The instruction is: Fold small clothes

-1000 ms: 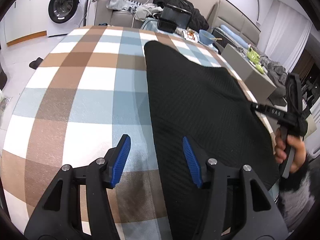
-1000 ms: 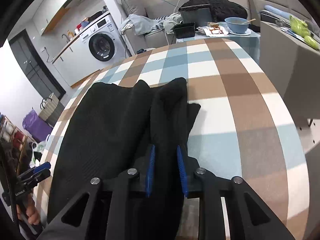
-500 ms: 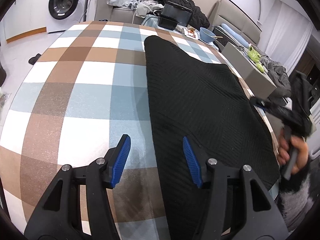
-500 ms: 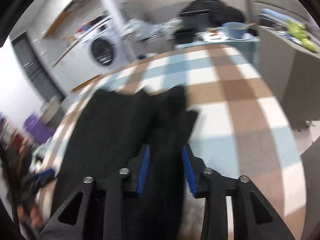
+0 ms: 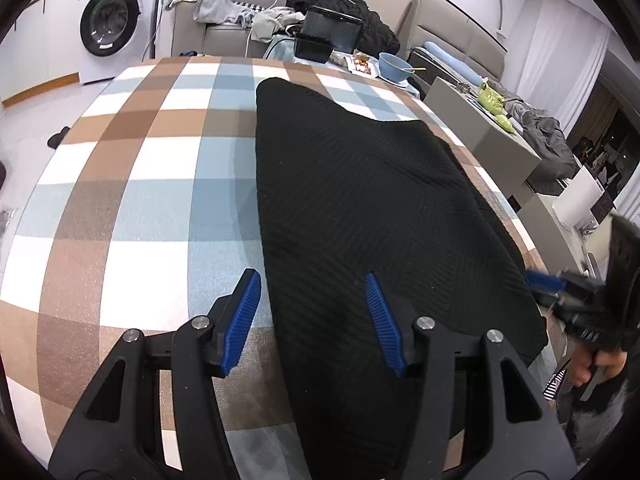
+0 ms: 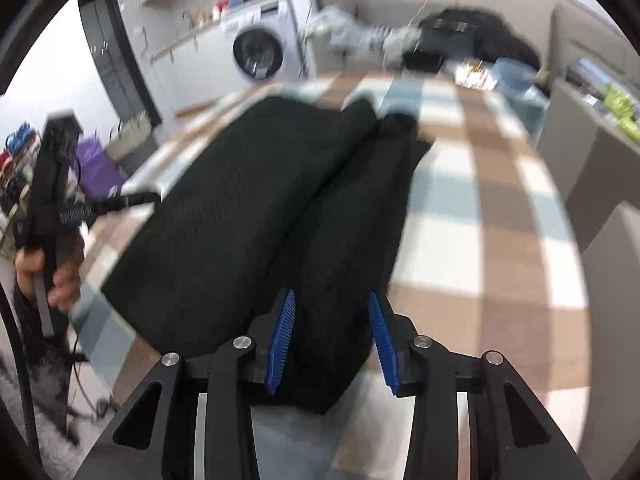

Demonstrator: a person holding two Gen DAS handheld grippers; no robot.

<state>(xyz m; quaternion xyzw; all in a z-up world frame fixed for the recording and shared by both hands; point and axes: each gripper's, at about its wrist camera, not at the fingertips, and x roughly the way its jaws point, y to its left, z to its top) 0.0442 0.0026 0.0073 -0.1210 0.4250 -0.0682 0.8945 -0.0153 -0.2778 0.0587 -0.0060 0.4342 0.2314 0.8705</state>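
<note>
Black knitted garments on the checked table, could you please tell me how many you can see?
1. The black knitted garment lies flat along the right side of the brown, blue and white checked tablecloth, its near end between the fingers of both hand-held grippers. Others may lie outside the views.

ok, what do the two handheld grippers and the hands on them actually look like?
Both match: black plastic frames with triangular cutouts and silver screw heads, and ribbed blue pads on the fingers. The left gripper and right gripper share this build. The right wrist view shows white lettering on the left one's side and the bare left hand on a grey trigger.
</note>
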